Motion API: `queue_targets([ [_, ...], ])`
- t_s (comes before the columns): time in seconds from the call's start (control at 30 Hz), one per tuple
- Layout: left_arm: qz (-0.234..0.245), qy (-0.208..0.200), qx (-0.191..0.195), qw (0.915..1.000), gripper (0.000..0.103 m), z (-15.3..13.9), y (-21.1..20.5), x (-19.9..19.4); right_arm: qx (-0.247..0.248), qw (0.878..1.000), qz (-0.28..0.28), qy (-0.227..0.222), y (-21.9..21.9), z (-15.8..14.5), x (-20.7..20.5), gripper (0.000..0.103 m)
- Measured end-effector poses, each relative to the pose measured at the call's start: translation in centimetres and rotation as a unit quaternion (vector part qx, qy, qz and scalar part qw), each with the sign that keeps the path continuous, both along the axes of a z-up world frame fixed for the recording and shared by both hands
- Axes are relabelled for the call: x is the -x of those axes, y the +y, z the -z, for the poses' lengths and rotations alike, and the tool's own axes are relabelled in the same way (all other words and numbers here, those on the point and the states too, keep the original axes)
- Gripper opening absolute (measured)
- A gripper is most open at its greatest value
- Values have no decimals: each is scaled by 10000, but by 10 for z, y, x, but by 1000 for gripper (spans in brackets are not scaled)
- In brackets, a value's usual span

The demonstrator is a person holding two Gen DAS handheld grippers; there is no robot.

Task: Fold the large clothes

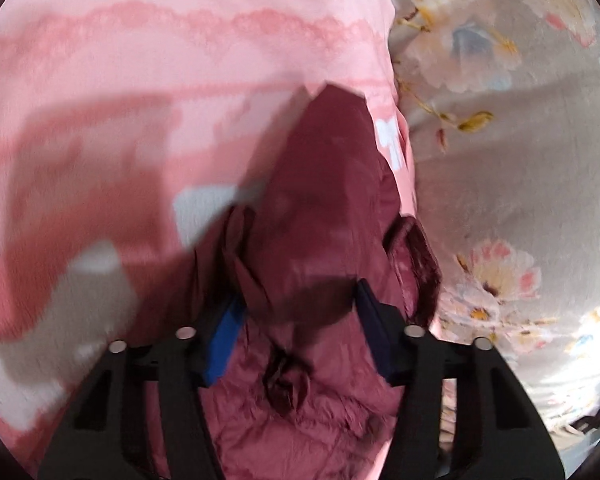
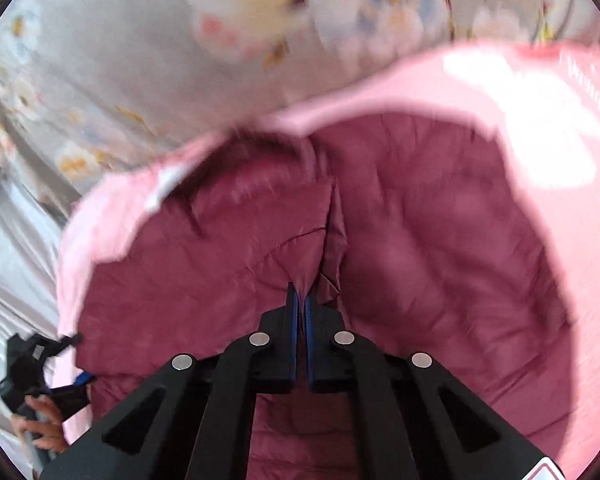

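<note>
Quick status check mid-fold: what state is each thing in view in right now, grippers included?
Maroon jacket: crumpled, puffy, lying on the pink cloth, not yet folded flat.
Pink cloth: spread out beneath the jacket.
Floral sheet: spread flat under everything, a little wrinkled.
Right gripper: shut on a pinch of jacket fabric.
Left gripper: half open, a bunched fold of jacket between its pads; grip unclear.

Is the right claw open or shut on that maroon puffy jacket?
Shut. The right claw's blue pads stand almost together, pinching a thin fold of the maroon puffy jacket between them.
</note>
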State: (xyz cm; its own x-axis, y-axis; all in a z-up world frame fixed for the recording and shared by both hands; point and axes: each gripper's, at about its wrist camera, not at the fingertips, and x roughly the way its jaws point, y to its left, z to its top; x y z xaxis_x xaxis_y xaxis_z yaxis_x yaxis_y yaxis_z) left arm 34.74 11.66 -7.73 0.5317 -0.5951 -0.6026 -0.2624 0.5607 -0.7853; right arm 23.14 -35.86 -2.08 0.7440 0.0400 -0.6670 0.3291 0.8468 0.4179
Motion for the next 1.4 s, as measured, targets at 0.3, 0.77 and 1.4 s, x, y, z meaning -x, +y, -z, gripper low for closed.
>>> queue_targets([
  [0.3, 167, -55, -1524, 9882, 27, -4, -22, -16, 890, 9958, 232, -36, -22, -37, 22, 2],
  [0.77, 107, -136, -2903, 9568, 0, -1, -25, 2, 1008, 9911, 104, 867, -9, 56, 29, 2],
  [1.4, 1174, -1373, -3544, 9175, 26, -100, -109, 19, 1219, 9921, -77, 279, 19, -15, 21, 15],
])
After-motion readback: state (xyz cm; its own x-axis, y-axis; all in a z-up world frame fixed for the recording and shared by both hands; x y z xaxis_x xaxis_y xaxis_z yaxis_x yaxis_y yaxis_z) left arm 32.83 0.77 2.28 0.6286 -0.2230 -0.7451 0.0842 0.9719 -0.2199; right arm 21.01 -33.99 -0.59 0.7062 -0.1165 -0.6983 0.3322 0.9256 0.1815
